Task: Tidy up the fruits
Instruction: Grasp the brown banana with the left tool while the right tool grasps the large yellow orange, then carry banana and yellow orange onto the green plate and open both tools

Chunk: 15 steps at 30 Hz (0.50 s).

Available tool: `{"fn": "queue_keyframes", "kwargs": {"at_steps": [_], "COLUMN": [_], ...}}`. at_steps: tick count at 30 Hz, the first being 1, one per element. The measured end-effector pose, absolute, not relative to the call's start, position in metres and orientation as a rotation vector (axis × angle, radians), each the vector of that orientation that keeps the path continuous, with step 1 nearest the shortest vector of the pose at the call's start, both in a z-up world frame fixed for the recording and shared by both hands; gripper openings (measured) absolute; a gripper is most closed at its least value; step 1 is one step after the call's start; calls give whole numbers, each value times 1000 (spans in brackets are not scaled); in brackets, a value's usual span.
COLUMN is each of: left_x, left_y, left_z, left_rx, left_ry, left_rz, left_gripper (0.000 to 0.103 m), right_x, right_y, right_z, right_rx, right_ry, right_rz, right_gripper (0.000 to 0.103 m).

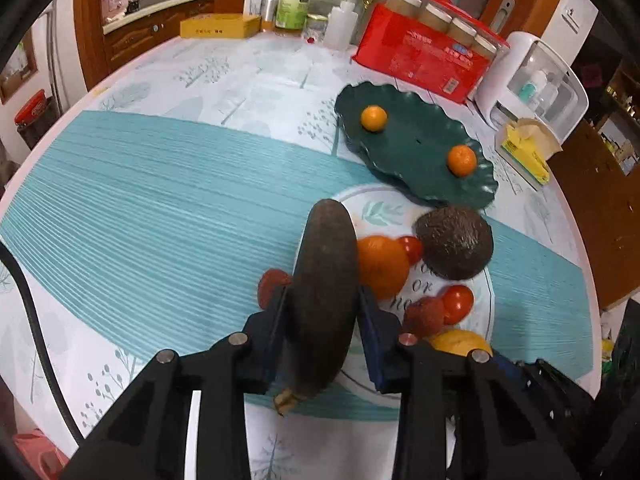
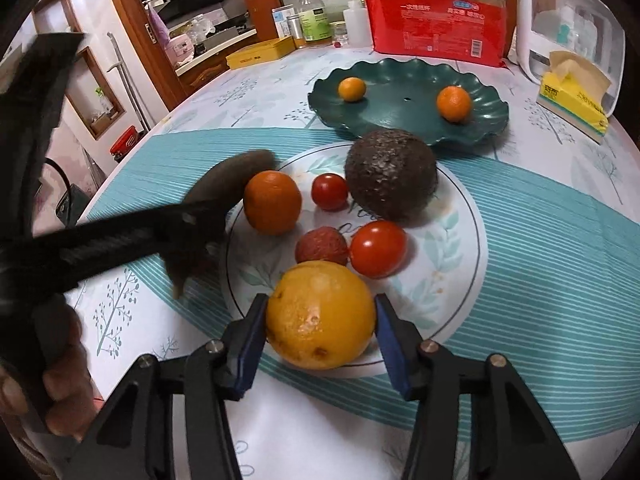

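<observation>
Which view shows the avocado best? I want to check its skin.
The right wrist view: the avocado sits unobstructed, its bumpy skin clear. The left wrist view shows it smaller, off to the side.

Wide bare worktop (image 1: 160, 184) left of the white plate (image 2: 460, 264), easy passage there; the green dish (image 2: 408, 120) has open middle between its two oranges; far edge is walled off by red box (image 2: 436, 28), bottles (image 2: 316, 16) and tissue box (image 2: 572, 100)

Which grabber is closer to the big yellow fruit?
Right. The right gripper has the yellow fruit between its fingers; the left gripper is beside it, clamped on the dark banana.
</observation>
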<state>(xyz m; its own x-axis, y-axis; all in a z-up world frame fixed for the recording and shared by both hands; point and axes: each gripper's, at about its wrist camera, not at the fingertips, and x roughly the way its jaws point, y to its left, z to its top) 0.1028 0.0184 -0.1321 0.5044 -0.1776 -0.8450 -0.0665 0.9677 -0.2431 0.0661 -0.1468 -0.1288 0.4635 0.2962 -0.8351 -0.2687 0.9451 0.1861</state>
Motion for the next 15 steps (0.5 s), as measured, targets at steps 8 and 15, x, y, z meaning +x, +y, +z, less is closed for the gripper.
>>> {"fn": "queue_keyframes", "kwargs": {"at_steps": [8,15], "left_x": [86,64], "left_y": [21,18], "left_z": [-131,-110], "left_rx": [-266,-267], "left_ry": [1035,975], "left_rz": [-82,-117], "left_gripper": [31,31], "right_x": [56,45], "right_y": [-158,-164], "right_z": [-117,-95], "right_rx": [60,61], "right_ry": [1000,931], "right_rz": [347,341], "right_gripper": [51,51]}}
